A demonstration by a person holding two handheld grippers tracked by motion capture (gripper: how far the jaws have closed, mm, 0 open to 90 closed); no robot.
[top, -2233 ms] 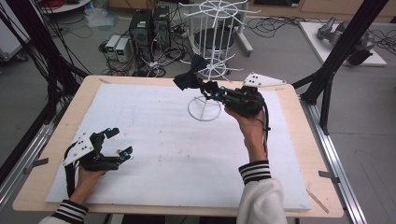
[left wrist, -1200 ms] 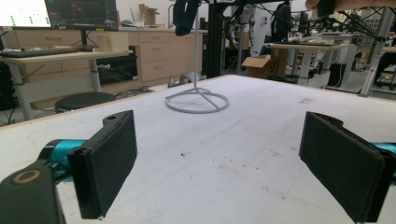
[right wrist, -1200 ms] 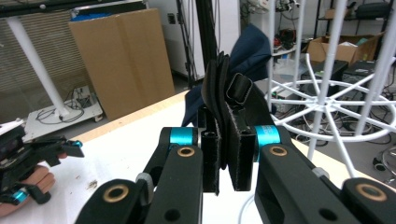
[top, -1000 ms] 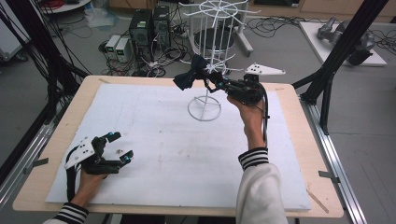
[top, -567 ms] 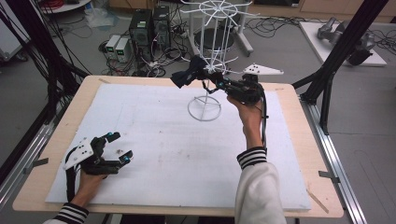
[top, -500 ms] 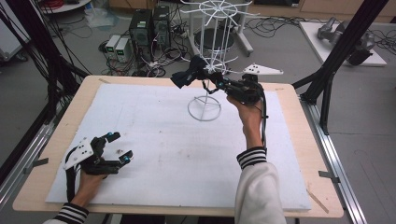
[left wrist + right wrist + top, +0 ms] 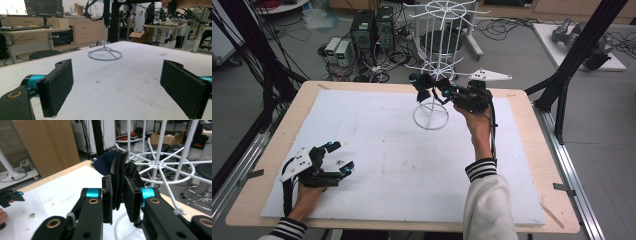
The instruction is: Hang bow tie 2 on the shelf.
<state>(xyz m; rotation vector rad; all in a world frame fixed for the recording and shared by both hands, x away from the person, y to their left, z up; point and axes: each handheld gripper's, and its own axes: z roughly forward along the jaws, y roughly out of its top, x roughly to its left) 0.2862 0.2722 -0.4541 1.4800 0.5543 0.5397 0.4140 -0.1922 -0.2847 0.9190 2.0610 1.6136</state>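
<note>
A white wire rack (image 7: 430,116) stands at the table's far middle. A dark cloth piece with straps (image 7: 421,86) hangs against its lower arms, and it hangs high on the rack's pole in the left gripper view (image 7: 105,12). My right gripper (image 7: 432,89) is level at the rack. Its jaws have just been opening. The dark strap (image 7: 117,177) still stands between them, with a thin gap at one pad (image 7: 131,200). My left gripper (image 7: 340,157) rests on the white mat at the front left, jaws wide apart with nothing between them (image 7: 115,82).
The white foam mat (image 7: 377,150) covers most of the wooden table (image 7: 532,165). Black frame posts (image 7: 567,75) rise at both sides. Computers and cables (image 7: 367,35) lie on the floor behind the table. Small brown specks mark the mat near my left gripper.
Since the earliest frame my right hand has carried the dark piece a little up and back, toward the rack's arms. Over the last second it has held still. The left gripper has not moved.
</note>
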